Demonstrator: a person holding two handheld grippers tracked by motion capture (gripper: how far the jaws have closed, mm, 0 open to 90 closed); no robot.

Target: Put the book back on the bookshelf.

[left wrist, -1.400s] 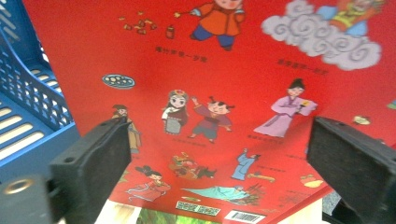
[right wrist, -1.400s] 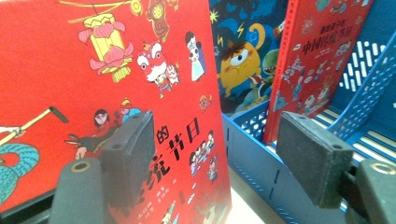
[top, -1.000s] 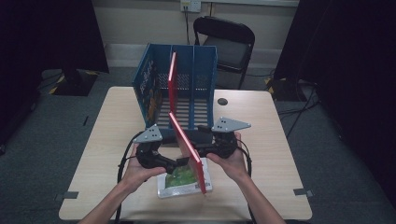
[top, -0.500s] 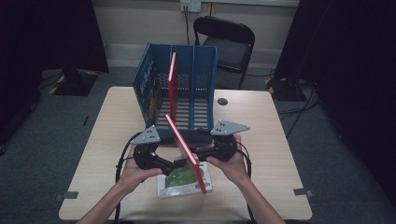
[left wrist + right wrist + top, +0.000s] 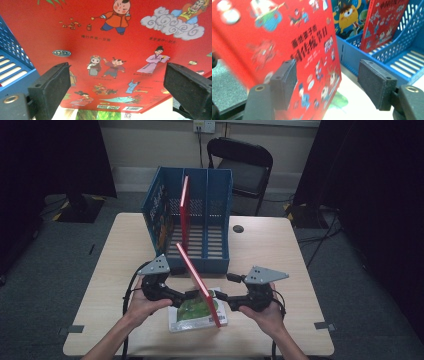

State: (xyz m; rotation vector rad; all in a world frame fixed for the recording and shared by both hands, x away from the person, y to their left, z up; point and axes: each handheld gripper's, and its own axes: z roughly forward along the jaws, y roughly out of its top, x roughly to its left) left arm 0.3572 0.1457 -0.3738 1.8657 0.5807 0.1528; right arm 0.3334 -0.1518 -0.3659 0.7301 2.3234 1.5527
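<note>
On the pale wooden table (image 5: 280, 245), just in front of the blue plastic rack (image 5: 210, 195), a thin red picture book (image 5: 197, 282) stands tilted on its lower edge between my two grippers; its glossy cover shows cartoon figures and clouds in my left gripper view (image 5: 120, 37), and the title side in my right gripper view (image 5: 287, 37); beneath it a second, flat book with a green and white cover (image 5: 192, 312) lies on the table; my left gripper (image 5: 192, 295) holds its square black pads wide apart facing the red cover, not pressing it; my right gripper (image 5: 220, 296) has just been narrowing its jaws, yet they stand apart, one pad before the cover, the other beside it; the slotted rack holds another red book (image 5: 185, 207) upright.
</note>
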